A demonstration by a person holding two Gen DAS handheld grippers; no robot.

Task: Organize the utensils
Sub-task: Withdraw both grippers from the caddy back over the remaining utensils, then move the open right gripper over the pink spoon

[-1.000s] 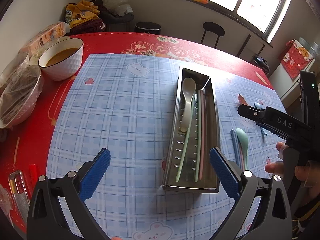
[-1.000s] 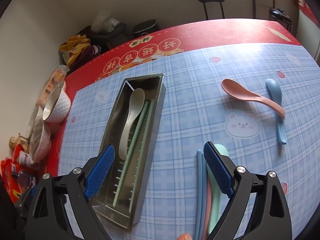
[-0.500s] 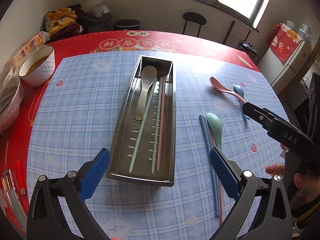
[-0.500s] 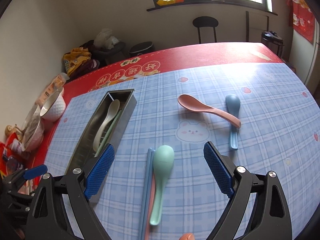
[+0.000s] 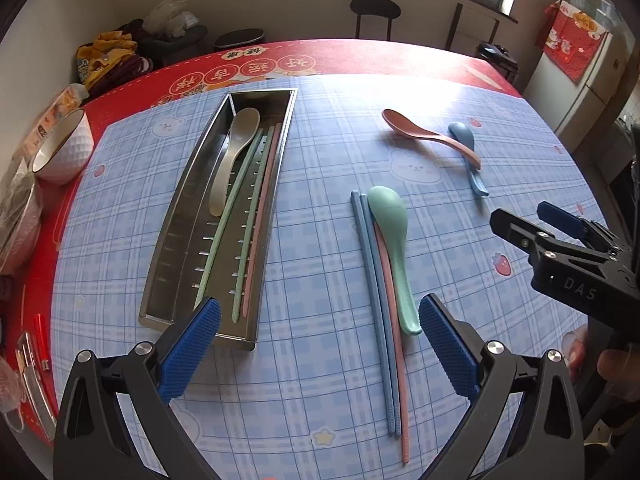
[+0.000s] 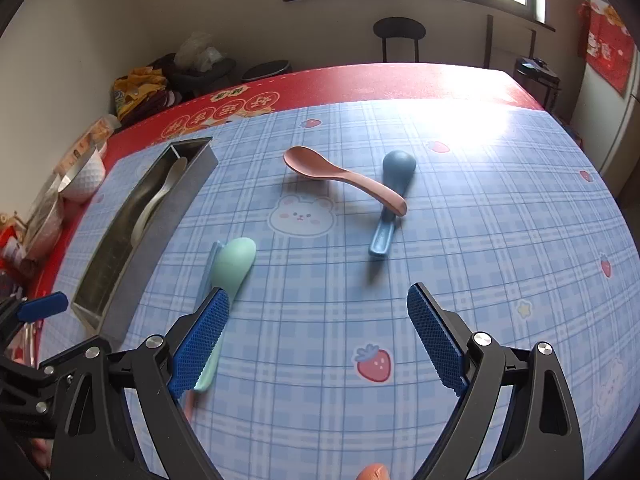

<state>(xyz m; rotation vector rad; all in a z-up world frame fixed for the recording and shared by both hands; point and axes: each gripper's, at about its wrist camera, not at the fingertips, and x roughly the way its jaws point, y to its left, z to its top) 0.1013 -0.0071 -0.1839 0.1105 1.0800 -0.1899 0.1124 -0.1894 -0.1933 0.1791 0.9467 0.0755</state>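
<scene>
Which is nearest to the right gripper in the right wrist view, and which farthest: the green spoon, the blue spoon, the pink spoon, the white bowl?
From the right gripper:
1. Green spoon, by its left finger.
2. Blue spoon, ahead, slightly right.
3. Pink spoon, its handle lying across the blue one; nearly as near.
4. White bowl, far left, on the red cloth.

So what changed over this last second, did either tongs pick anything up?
No. Both tongs swung rightward, from over the metal tray toward the loose utensils. The left tongs now frame the green spoon and chopsticks; the right tongs face the pink spoon and blue spoon. Both stay open and empty; no utensil moved.
</scene>
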